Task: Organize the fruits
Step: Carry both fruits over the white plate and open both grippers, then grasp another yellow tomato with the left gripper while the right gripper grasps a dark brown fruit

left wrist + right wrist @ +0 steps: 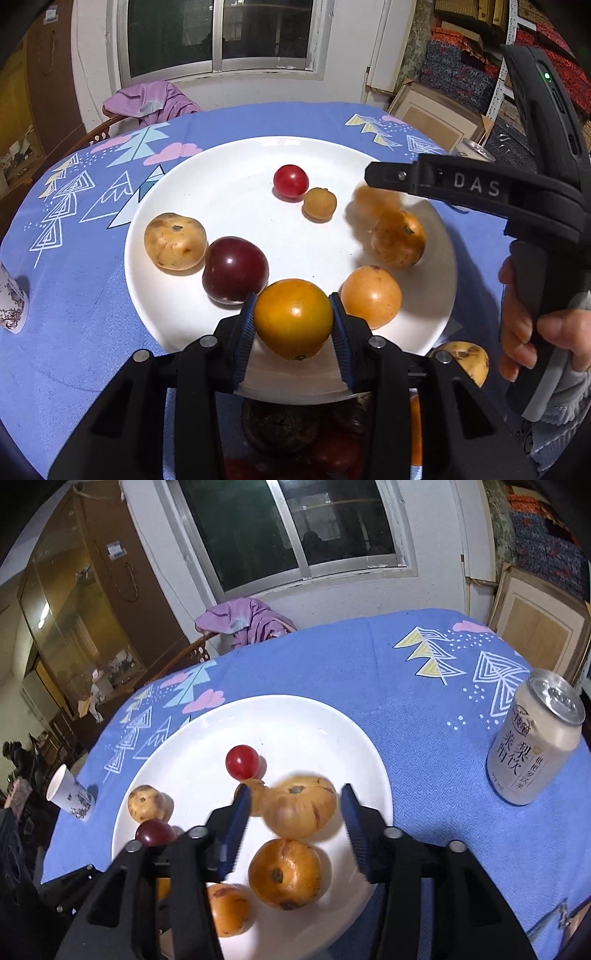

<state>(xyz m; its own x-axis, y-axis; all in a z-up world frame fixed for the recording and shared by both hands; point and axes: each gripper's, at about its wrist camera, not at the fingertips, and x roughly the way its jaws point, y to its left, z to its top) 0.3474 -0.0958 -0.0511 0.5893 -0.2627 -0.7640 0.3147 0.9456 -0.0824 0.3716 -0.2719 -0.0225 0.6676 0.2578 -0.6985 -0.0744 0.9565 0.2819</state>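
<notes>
Currently the left gripper (293,319) is clenched on an orange fruit (293,317), which is held over the near rim of the white plate (229,206). The right gripper (293,812) is seen with its jaws apart; a blurred yellow-brown fruit (301,806) lies between them, untouched by either pad, apparently just dropped or rolling.

Already on the plate: a cherry tomato (290,181), a small brown fruit (319,204), a pale mottled fruit (174,240), a dark red plum (235,269) and a smooth orange fruit (371,295). One more yellow fruit (465,360) is seen off the plate, on the blue tablecloth (92,295).

Risks are judged as follows. The loose fruit could roll on, knocking its neighbours or leaving over the low rim. A release at the near edge could send the held fruit onto the cloth. The two tools work close together, so a collision is possible. The drink can (535,738) stands well apart and is little threatened.
</notes>
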